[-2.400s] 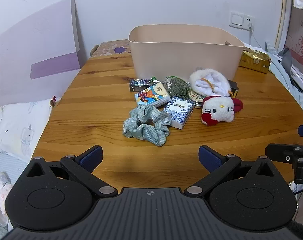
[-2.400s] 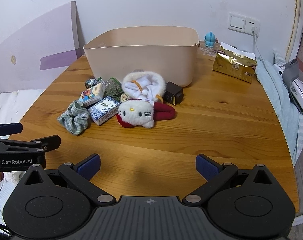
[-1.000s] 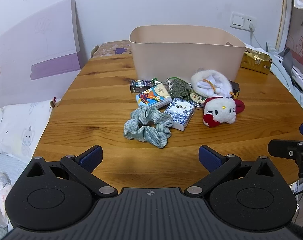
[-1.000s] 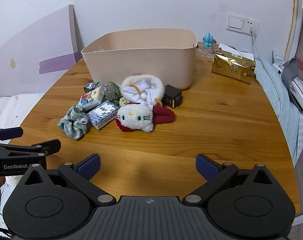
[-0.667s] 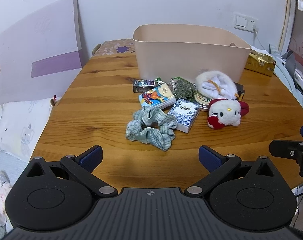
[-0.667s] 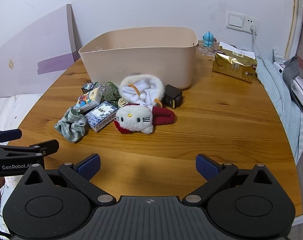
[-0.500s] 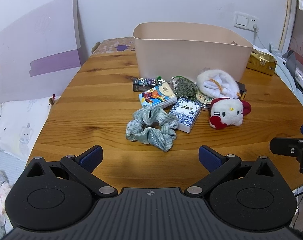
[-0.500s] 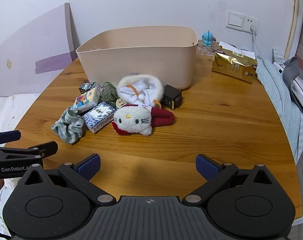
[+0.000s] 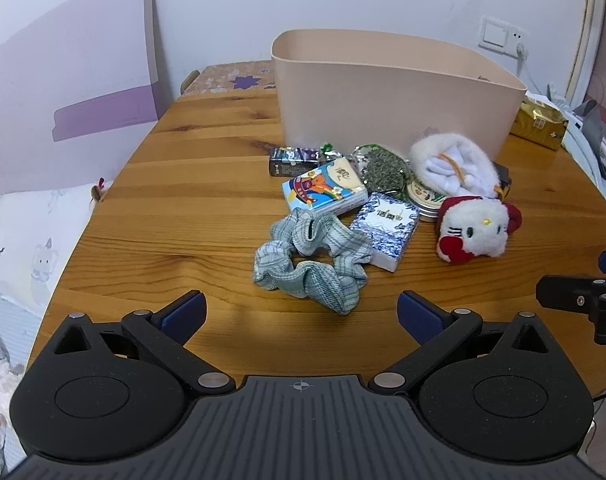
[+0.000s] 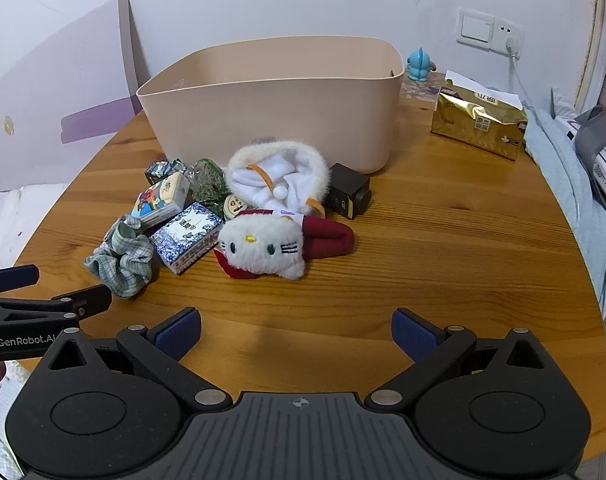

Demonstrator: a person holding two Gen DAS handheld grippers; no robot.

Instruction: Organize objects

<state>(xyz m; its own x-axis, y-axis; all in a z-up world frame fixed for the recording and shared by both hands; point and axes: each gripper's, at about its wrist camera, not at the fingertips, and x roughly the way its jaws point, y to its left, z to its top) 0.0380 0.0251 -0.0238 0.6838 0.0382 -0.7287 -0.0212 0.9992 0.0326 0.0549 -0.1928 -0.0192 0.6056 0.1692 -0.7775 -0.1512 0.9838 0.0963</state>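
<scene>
Both grippers have eased closer to the pile, which now sits larger and nearer the centre of each frame. The left gripper (image 9: 301,306) has its jaws spread wide and empty, lined up on the checked scrunchie (image 9: 311,254) just above them, probably the first pick. The right gripper (image 10: 296,330), jaws likewise spread, faces the cat plush (image 10: 263,250). The beige bin (image 10: 271,100) waits behind the clutter on the bench (image 10: 463,248), upper centre, nothing visible inside.
</scene>
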